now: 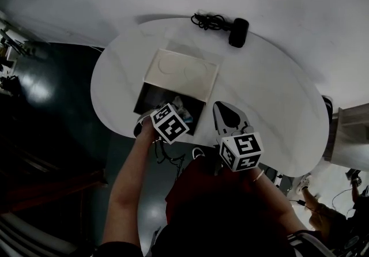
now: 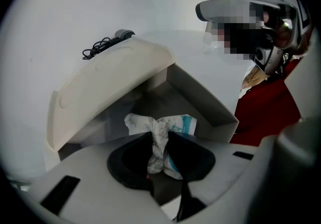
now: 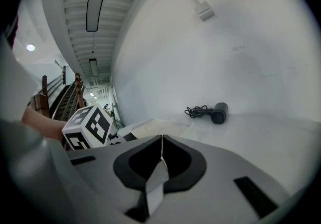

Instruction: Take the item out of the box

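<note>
An open cardboard box (image 1: 151, 95) lies on the white table (image 1: 271, 112), its pale lid (image 1: 183, 72) folded back. My left gripper (image 1: 177, 107) reaches into the box from the near side. In the left gripper view its jaws (image 2: 159, 135) pinch a crumpled white and teal packet (image 2: 178, 123), which bunches up between the dark pads above the box floor. My right gripper (image 1: 221, 106) rests just right of the box, over the table. Its jaws (image 3: 161, 150) meet in a thin line with nothing between them.
A black hair dryer (image 1: 237, 32) with a coiled cord (image 1: 209, 21) lies at the table's far edge, beyond the box. The box wall (image 2: 200, 92) and raised lid (image 2: 110, 82) surround the left jaws. Dark floor lies left of the table.
</note>
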`<state>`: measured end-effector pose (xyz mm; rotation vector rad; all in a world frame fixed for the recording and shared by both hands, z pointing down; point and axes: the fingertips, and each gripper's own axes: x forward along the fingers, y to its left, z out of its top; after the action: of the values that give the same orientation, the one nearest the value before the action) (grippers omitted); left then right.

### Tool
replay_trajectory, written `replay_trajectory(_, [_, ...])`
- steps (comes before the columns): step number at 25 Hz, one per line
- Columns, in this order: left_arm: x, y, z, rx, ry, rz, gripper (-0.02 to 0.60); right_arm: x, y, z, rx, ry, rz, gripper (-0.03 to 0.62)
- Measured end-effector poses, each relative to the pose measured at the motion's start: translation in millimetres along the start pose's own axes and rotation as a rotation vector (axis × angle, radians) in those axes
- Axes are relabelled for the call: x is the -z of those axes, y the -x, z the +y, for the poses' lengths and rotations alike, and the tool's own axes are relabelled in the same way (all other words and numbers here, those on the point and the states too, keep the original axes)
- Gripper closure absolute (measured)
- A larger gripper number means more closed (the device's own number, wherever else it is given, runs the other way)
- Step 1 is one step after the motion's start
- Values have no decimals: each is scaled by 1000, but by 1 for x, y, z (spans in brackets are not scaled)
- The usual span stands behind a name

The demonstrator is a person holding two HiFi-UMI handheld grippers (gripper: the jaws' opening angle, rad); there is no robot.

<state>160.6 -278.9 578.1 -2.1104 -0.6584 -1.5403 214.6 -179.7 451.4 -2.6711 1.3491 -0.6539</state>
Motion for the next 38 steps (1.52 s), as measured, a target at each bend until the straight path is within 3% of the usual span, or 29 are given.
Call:
replay_trajectory(5, [-4, 4, 4, -65, 1, -37, 476, -3, 2, 1, -1, 1, -5, 579])
replay_trajectory(16, [-10, 31, 4, -180, 98, -172, 500, -3, 6, 7, -30, 17, -8, 579])
replay_trajectory(23, [-20, 56, 5, -251, 222, -294, 503, -10, 5, 8, -62, 29, -19, 579])
replay_trajectory(32, [-25, 92, 11, -361, 441, -468, 503, -12, 5, 16, -120, 55, -11, 579])
replay_trajectory(38, [-27, 114, 1, -429, 525, -554, 503, -12, 15, 22, -153, 57, -16, 579])
